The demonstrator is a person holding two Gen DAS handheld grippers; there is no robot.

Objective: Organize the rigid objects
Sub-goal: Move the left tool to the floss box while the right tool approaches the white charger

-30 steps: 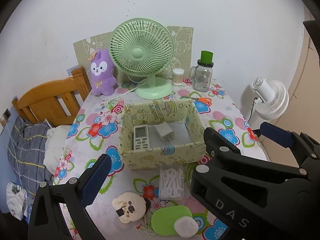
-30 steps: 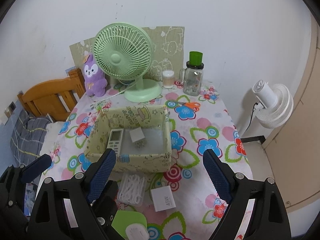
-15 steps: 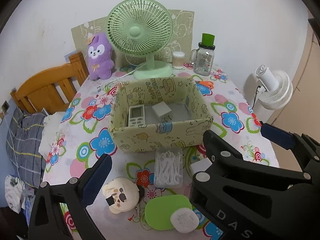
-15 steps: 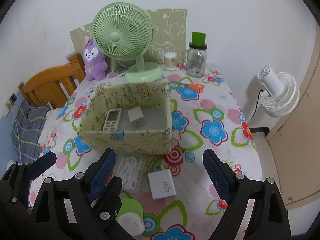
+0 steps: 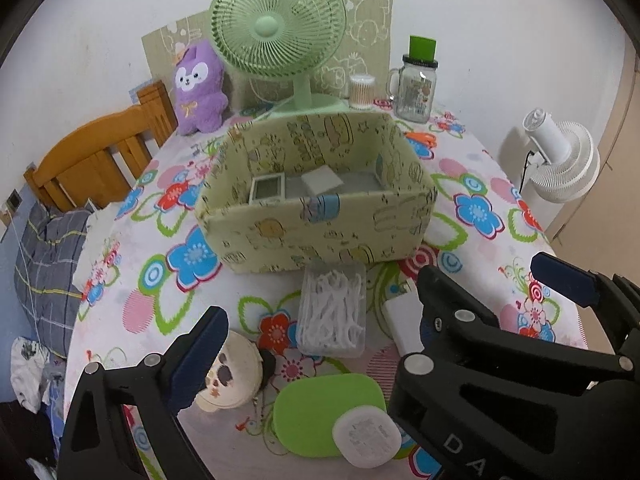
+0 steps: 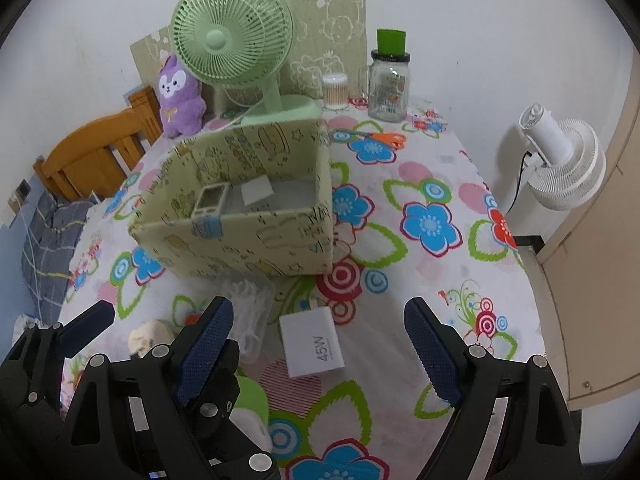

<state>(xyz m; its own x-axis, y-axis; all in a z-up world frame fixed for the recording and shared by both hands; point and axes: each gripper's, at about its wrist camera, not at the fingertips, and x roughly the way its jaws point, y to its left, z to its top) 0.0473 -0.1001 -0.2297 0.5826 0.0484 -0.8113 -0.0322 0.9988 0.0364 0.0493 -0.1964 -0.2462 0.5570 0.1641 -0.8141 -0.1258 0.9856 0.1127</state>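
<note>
A pale green patterned box on the flowered table holds a white remote and a white adapter. In front of it lie a clear box of floss picks, a white 45W charger, a cream round case and a green case with a white round puck. My left gripper is open above these items. My right gripper is open, with the charger between its fingers.
At the back stand a green fan, a purple plush, a cotton swab jar and a glass mug jar. Orange scissors lie behind the box. A wooden chair is left, a white fan right.
Both grippers have moved down and forward toward the items in front of the box. The charger now lies between my right fingers. Both stay open.
</note>
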